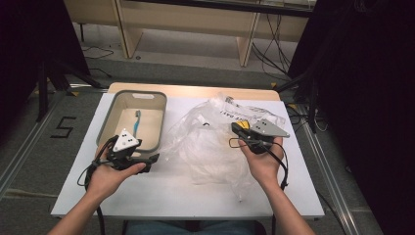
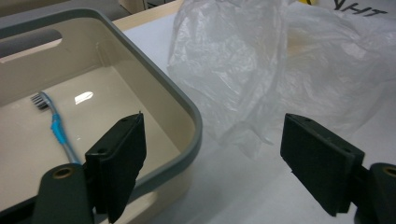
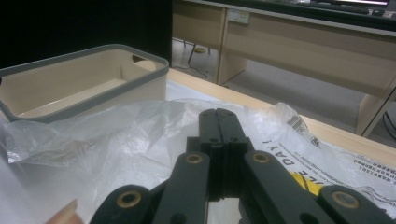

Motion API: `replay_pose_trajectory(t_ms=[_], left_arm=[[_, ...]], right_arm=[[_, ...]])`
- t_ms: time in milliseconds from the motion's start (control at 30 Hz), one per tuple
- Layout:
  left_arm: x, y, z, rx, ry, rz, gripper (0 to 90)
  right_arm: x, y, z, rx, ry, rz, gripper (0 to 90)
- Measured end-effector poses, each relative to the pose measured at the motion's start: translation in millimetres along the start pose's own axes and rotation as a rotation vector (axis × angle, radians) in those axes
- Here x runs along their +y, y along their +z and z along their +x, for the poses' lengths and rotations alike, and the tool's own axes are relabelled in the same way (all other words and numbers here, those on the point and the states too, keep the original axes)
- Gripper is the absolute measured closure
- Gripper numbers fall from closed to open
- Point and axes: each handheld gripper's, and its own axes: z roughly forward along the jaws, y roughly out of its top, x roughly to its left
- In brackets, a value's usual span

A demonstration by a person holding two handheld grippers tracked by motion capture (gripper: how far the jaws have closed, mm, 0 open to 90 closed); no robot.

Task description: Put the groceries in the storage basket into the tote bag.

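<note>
Sitting just right of the tub (image 1: 111, 110), the plastic bag (image 1: 210, 142) is lying under the squeezed-shut right gripper (image 1: 236, 128) (the left gripper (image 1: 152, 159) is gaping, empty).

**A recording corner in an office-like lab**

I sit at a small white table (image 1: 161, 196) set on grey carpet (image 1: 29, 166), with black curtains (image 1: 29, 44) hanging on both sides of me. Ahead of me stands a long pale wooden desk (image 1: 195, 22) with cables (image 1: 271, 49) trailing under it. A black figure five (image 1: 62, 127) is taped on the floor beside a metal rail (image 1: 22, 147). My hands carry camera-fitted tools with cables, which suits a test room rather than a home.
</note>
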Motion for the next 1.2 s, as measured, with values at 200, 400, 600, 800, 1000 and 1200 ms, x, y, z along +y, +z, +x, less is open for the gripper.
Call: replay_pose_trajectory(t_ms=[200, 400, 600, 800, 1000, 1200], left_arm=[[10.3, 4.7, 13.2, 0.031, -0.026, 0.016, 22.9], [21.3, 15.2, 26.6, 0.048, -0.055, 0.052, 23.8], [33.4, 27.7, 46.5, 0.100, -0.092, 0.141, 24.1], [40.0, 45.0, 68.7, 0.157, -0.147, 0.210, 26.0], [45.6, 63.0, 85.4, 0.184, -0.174, 0.262, 26.9], [46.8, 78.8, 97.9, 0.199, -0.208, 0.303, 27.7]], right_arm=[[-0.3, -0.1, 0.0, 0.002, 0.001, 0.004, 90.0], [-0.3, -0.5, -0.4, 0.003, 0.002, 0.001, 90.0], [-0.5, -0.5, -0.1, 0.004, 0.002, 0.005, 90.0], [-0.9, -0.1, 0.3, 0.005, 0.003, 0.009, 90.0], [-1.1, 0.4, 1.2, 0.009, 0.000, 0.009, 90.0], [-1.2, 0.4, 1.3, 0.010, -0.001, 0.010, 90.0]])
